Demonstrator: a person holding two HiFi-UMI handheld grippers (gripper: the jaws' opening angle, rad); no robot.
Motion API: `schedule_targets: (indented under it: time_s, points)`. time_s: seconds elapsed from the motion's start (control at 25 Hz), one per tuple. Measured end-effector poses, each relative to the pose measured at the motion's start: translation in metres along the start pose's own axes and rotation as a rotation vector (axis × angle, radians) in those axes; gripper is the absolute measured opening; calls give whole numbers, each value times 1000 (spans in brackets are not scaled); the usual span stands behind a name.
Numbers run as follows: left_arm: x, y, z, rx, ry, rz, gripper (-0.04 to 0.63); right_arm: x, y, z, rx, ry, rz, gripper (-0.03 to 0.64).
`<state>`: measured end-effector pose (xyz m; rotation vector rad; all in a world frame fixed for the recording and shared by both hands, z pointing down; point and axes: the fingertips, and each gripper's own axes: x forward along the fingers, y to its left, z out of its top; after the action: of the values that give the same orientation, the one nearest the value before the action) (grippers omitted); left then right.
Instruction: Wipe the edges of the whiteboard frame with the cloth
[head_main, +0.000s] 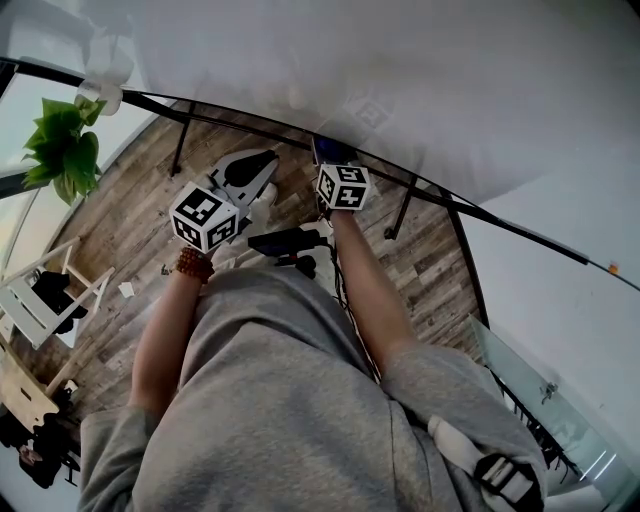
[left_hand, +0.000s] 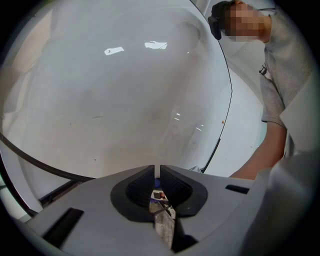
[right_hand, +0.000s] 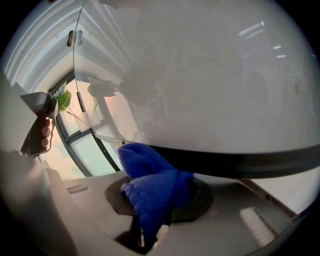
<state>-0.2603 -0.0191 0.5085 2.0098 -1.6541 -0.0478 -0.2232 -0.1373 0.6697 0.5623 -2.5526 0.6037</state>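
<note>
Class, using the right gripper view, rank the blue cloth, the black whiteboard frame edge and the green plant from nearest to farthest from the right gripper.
1. Blue cloth: clamped in the right gripper itself.
2. Black frame edge: just beyond the cloth, running off to the right.
3. Green plant: far off at the upper left.

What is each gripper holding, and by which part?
Right gripper: blue cloth, clamped by a bunched fold, a wad sticking out ahead. Left gripper: nothing, jaws almost together.
</note>
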Motion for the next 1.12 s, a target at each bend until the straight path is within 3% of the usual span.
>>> schedule_targets:
  time_s: [0.68, 1.12]
  points:
    - [-19, 17, -3, -21, -17, 47, 41, 20, 25, 3, -15, -4, 24, 114]
    - [-32, 22, -8, -38, -26, 67, 41, 30, 41, 7, 37, -22, 17, 114]
